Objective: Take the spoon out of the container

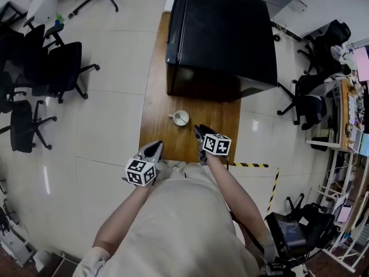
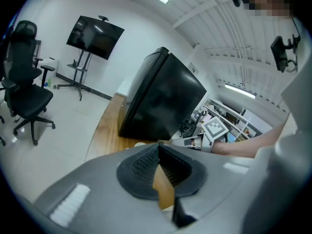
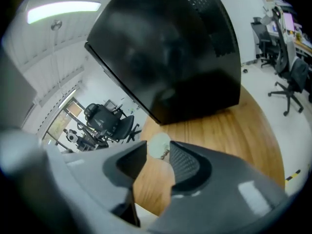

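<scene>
Small white round container w/ the spoon is on the wooden bench near our right gripper, fingers spread, nothing between; left gripper fingers pressed together. Spoon's prob light, stiff, slippery, so we'd pinch its handle.

Wooden table, black box, white container

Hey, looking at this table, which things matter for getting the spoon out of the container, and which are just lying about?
Part of the job:
container
spoon resting in it
right gripper, open, empty, aimed at the container

Just there:
big black box at the table's far end
office chairs on the floor
left gripper, shut, empty
</scene>
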Demonstrator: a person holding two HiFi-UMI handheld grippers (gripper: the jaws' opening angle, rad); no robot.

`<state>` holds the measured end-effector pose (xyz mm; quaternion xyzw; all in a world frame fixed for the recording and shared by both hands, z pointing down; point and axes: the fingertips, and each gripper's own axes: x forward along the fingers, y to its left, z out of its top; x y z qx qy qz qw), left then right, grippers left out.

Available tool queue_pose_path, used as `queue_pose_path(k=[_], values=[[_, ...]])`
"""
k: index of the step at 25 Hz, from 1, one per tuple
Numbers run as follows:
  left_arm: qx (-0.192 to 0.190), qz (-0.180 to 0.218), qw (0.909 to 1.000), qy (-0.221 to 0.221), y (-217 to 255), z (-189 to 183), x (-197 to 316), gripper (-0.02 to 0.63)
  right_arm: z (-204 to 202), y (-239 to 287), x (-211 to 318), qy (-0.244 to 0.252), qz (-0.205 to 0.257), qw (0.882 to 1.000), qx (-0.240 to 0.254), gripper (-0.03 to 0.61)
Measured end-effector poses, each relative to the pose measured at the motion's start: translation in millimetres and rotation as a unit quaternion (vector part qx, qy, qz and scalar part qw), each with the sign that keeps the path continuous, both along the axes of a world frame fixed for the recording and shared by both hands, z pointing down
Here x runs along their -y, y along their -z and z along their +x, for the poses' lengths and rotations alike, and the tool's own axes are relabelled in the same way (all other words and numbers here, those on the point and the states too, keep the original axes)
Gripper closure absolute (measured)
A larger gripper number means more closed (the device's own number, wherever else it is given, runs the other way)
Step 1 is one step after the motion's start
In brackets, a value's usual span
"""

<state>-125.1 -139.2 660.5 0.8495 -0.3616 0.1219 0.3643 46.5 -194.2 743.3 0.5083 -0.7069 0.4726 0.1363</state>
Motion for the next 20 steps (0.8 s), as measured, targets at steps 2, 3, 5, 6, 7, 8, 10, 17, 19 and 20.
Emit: queue_pose_path(k=[2,3,5,6,7,8,10,17,19,20], values=[[0.007,-0.001,1.0,0.001,-1.3,4.1,3.9,0.624,-2.7,-17.3,5.1,0.004,-0.018,1.0,0.013,0.442],[0.011,-0.001,0.9999,0.001,-1.3,5.7,5.9,0.624,-4.2,-24.6,6.4,0.006,-0.027,0.999,0.019,0.442],[0.017,0.001,0.9999,0.002,0.0,7.0,11.0,0.624,-6.3,-37.0,8.5,0.007,-0.046,0.999,0.026,0.439],[0.019,0.002,0.9998,0.004,0.9,6.4,13.8,0.624,-7.3,-42.1,10.3,0.006,-0.054,0.998,0.029,0.439],[0.021,0.003,0.9997,0.008,1.8,5.1,16.6,0.624,-8.5,-46.7,12.6,0.005,-0.061,0.998,0.034,0.439],[0.023,0.004,0.9997,0.013,2.7,3.3,19.2,0.624,-10.3,-50.9,15.0,0.004,-0.067,0.997,0.039,0.439],[0.024,0.004,0.9994,0.025,3.8,-0.3,22.5,0.624,-14.4,-58.1,18.2,0.005,-0.078,0.996,0.051,0.439],[0.03,-0.005,0.9981,0.053,-0.6,-10.0,14.4,0.624,-24.0,-79.7,18.0,-0.002,-0.113,0.99,0.08,0.442],[0.032,-0.005,0.9976,0.061,-0.7,-15.2,12.3,0.624,-25.3,-83.8,18.6,-0.006,-0.117,0.99,0.082,0.447],[0.033,-0.006,0.9973,0.066,-0.4,-17.8,11.5,0.624,-25.6,-85.2,18.9,-0.007,-0.119,0.99,0.081,0.454]])
